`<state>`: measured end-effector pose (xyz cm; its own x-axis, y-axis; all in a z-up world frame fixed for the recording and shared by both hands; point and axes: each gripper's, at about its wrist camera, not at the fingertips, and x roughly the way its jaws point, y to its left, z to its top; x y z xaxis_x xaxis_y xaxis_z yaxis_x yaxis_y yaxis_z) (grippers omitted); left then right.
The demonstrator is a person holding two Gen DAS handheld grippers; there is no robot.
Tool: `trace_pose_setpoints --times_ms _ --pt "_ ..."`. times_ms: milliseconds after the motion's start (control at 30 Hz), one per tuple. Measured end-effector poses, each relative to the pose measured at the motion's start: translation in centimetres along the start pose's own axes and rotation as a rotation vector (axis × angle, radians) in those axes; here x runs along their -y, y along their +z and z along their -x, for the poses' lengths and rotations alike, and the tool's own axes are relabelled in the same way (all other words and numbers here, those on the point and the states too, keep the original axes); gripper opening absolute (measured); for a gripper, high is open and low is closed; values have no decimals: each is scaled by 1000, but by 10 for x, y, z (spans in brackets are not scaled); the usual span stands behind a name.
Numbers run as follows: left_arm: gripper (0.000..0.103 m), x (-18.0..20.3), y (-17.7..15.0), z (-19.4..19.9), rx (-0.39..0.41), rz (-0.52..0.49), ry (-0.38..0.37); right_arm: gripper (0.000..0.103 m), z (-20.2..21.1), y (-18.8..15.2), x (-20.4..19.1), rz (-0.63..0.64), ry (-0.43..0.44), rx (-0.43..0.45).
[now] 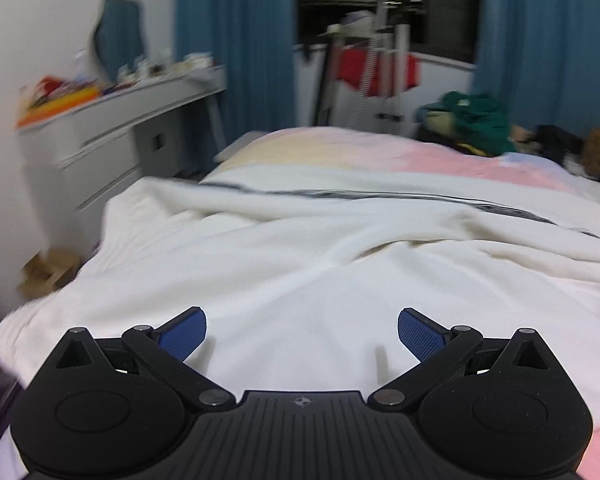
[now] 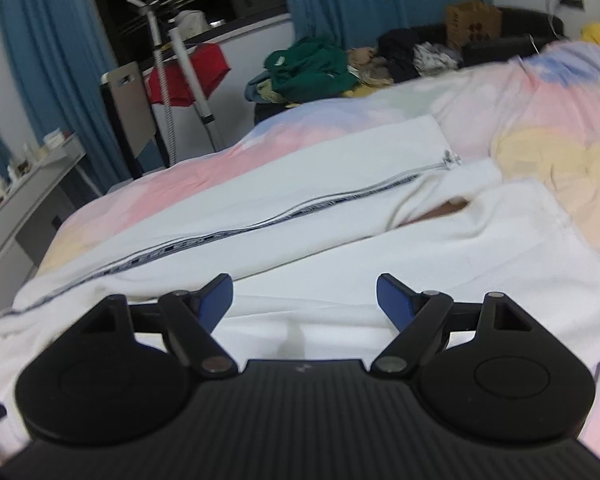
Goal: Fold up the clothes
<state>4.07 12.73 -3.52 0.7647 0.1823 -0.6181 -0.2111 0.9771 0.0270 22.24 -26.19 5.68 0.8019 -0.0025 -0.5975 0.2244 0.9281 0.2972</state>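
Left wrist: one white garment [image 1: 300, 264], both tools wide, perhaps zippered.

A white jacket [image 2: 340, 216] with a dark patterned stripe along its zip lies on a bedspread [image 2: 540, 128] blotched in soft pink, pale yellow and light blue. Both grippers are black with blue finger pads [image 1: 184, 332]. The curtains [image 1: 236, 40] are blue, the dresser [image 1: 112, 128] is pale grey, and a dark green garment [image 2: 308, 68] tops a mixed pile. A red cloth [image 2: 204, 68] hangs on a white rack.
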Motion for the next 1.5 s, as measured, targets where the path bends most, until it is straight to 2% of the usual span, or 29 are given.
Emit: trace_pose_setpoints --times_ms 200,300,400,500,600,767,867,967,1000,1067,1133,1233,1300,1367,1500 --pt "103 -24 5 4 -45 157 54 81 -8 -1 12 -85 -10 -29" --pt "103 -48 6 6 -78 336 73 81 -7 -1 13 -102 -20 -24" --pt "103 -74 6 14 -75 484 90 81 -7 -1 15 -116 -37 -16" --pt "100 -104 4 23 -67 648 69 81 -6 0 19 -142 -60 -7" --pt "99 -145 -2 26 -88 825 12 81 -5 5 31 -189 -85 3" --pt "99 -199 -26 25 -159 1038 5 81 21 18 91 -452 -159 128" --pt "99 -216 -40 20 -197 1137 -20 81 36 14 134 -620 -340 219" --pt "92 -222 -47 11 -210 1177 -73 82 43 9 168 -698 -517 302" --pt "87 -223 -49 8 -210 1194 -93 81 41 8 177 -713 -548 311" --pt "84 -223 -51 7 -186 1219 -143 81 36 4 195 -762 -597 314" --pt "81 -220 -50 12 -124 1236 -198 81 32 -4 211 -818 -625 311" --pt "81 -216 -44 24 -22 1220 -254 81 27 -21 226 -929 -623 280" --pt "81 -212 -41 26 14 1184 -267 81 22 -31 231 -994 -636 261" --pt "81 -208 -42 24 13 1172 -270 82 18 -39 234 -1053 -628 258" --pt "76 -204 -46 12 -28 1194 -291 82 5 -38 230 -1050 -552 249"
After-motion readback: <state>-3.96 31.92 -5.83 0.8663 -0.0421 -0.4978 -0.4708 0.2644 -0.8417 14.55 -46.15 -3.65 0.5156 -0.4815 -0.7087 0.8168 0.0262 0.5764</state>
